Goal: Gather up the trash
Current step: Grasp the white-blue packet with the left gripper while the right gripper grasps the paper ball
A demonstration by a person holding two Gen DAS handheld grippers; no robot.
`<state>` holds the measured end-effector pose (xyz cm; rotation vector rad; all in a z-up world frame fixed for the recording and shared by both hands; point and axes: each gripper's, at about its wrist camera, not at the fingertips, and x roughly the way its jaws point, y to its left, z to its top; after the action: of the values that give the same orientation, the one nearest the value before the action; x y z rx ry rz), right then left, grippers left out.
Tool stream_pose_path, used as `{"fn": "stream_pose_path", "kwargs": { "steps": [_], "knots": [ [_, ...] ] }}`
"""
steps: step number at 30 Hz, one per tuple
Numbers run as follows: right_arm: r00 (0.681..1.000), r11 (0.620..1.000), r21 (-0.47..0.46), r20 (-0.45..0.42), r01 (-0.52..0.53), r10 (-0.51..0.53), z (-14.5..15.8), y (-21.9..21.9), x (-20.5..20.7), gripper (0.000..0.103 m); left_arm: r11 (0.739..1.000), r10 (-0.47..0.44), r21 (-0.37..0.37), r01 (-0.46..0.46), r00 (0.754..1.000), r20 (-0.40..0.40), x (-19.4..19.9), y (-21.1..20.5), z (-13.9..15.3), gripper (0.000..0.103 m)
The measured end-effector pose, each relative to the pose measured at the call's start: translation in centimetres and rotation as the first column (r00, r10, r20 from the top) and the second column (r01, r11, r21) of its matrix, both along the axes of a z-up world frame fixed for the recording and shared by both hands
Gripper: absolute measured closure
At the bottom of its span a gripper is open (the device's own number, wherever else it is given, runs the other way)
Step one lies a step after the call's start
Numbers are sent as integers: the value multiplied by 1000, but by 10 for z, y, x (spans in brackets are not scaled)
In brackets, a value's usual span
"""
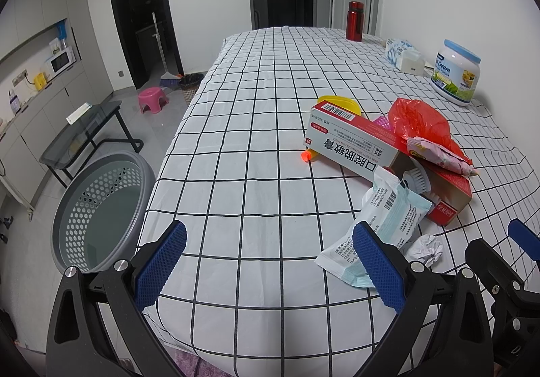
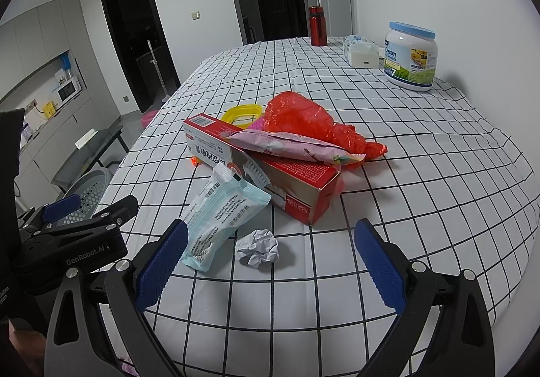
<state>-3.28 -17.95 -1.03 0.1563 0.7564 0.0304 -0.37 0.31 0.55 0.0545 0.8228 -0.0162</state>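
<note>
1. The basket (image 1: pixel 101 208) stands on the floor at the far left, just off the counter's (image 1: pixel 263 127) left edge, mouth up; nothing shows inside it. It looks like the place for the trash.
2. The left gripper (image 1: pixel 266 262) hovers over the near left of the counter, fingers (image 1: pixel 162 262) spread wide and holding nothing. Its right finger overlaps the near end of the wrapper in this view; whether they touch I cannot tell.
3. The wrapper (image 2: pixel 222 218), pale blue and white, lies flat with its far end against the box (image 2: pixel 270 171).
4. The paper ball (image 2: pixel 258 247) sits just right of the wrapper and near the box's near end. It lies between the fingers of the right gripper (image 2: pixel 270 265), which are also wide open and empty.
5. Right of and beyond these, the pink packet (image 2: pixel 293 147) lies on top of the box, the red bag (image 2: pixel 310 120) behind it, and a yellow lid (image 2: pixel 241 113) beyond.
6. The step in hand looks like the first pick, and the ball is likely the right gripper's target. To do it well, lower the fingers straight down either side of the ball, close gently since it crushes, and keep clear of the wrapper's edge.
7. The carry to the basket crosses the left gripper's space, so I would move that hand aside.
</note>
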Motion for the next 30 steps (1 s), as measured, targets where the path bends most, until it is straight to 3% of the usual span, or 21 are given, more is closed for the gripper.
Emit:
{"fn": "stream_pose_path", "kwargs": {
  "steps": [11, 21, 30],
  "knots": [
    [1000, 1000, 4, -10, 5, -5, -8, -9, 1, 9, 1000, 1, 13, -1, 1000, -9, 4, -4, -12, 6],
    [998, 999, 17, -50, 44, -43, -25, -33, -4, 9, 994, -106, -38, 104, 993, -55, 15, -29, -32, 6],
    [993, 993, 47, -64, 105, -102, -34, -59, -8, 9, 977, -209, -53, 207, 977, -36, 14, -52, -39, 6]
  ]
}}
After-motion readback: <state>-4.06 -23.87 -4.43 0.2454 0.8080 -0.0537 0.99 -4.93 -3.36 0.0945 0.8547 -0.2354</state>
